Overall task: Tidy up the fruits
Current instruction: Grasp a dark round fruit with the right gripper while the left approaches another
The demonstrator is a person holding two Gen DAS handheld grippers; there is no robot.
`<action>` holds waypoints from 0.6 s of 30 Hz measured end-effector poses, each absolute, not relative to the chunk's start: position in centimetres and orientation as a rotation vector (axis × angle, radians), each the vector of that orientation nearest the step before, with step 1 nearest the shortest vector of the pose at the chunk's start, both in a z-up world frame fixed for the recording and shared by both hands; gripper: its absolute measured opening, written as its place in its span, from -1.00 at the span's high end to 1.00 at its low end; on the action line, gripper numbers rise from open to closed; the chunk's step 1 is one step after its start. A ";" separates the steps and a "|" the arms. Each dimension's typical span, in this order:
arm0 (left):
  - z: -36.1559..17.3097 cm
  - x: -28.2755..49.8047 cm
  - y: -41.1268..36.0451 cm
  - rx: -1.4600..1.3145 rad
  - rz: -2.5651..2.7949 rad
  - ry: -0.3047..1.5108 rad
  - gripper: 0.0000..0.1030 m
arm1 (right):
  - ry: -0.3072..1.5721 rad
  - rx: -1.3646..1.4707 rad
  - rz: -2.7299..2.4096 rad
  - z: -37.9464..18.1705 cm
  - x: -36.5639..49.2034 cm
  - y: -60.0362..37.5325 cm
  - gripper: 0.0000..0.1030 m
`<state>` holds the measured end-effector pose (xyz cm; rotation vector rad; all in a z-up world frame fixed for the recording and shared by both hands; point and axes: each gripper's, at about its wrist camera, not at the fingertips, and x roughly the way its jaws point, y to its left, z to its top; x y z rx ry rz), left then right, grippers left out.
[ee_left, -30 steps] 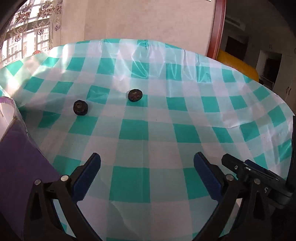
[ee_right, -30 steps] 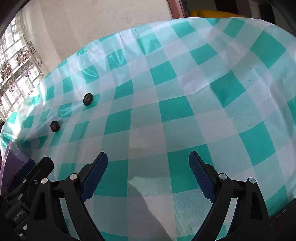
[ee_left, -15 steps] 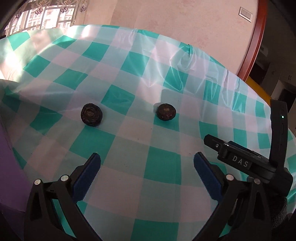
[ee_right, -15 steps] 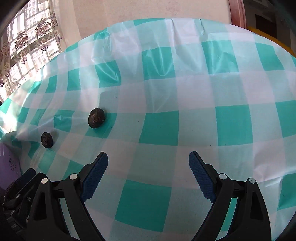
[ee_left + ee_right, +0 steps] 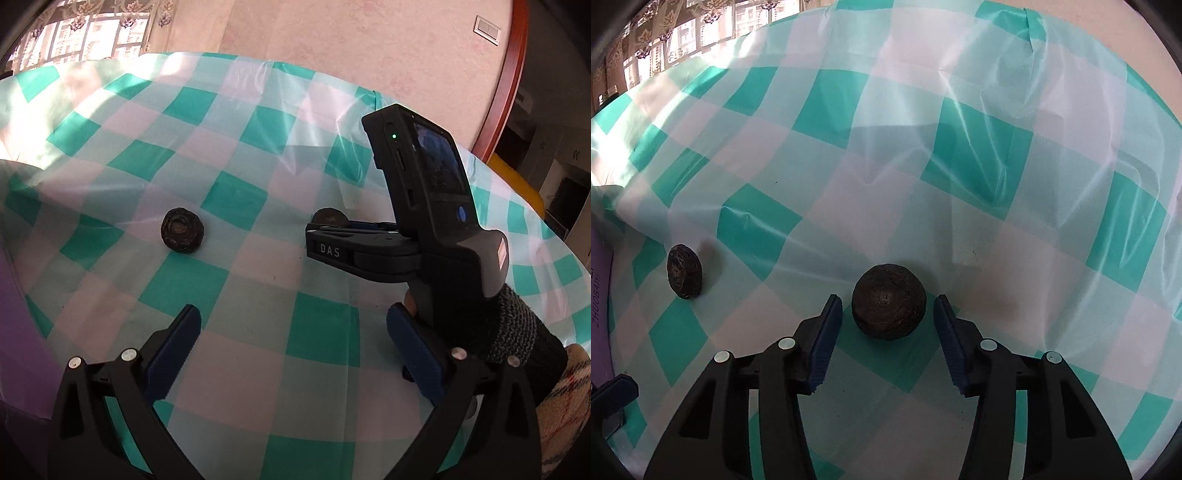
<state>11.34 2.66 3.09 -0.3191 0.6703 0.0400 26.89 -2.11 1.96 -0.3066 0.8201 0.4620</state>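
Wrinkled dark round fruit point(image 5: 888, 305) — ribbed blue pads point(image 5: 827, 325) flanking

Daylight from the window point(image 5: 92, 40) glares off the glossy tablecloth point(image 5: 979, 177); fisheye edges curve and darken.

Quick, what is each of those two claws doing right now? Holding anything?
Left gripper: open, holding nothing.
Right gripper: open, fingers on either side of a dark round fruit, not yet gripping it.

Green-and-white checked tablecloth point(image 5: 192, 280), purple box point(image 5: 14, 325) at its left edge
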 end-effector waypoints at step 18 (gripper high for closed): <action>2.5 17.2 8.9 -0.470 0.427 0.741 -0.96 | 0.799 0.301 0.522 2.8 28.5 -10.2 0.28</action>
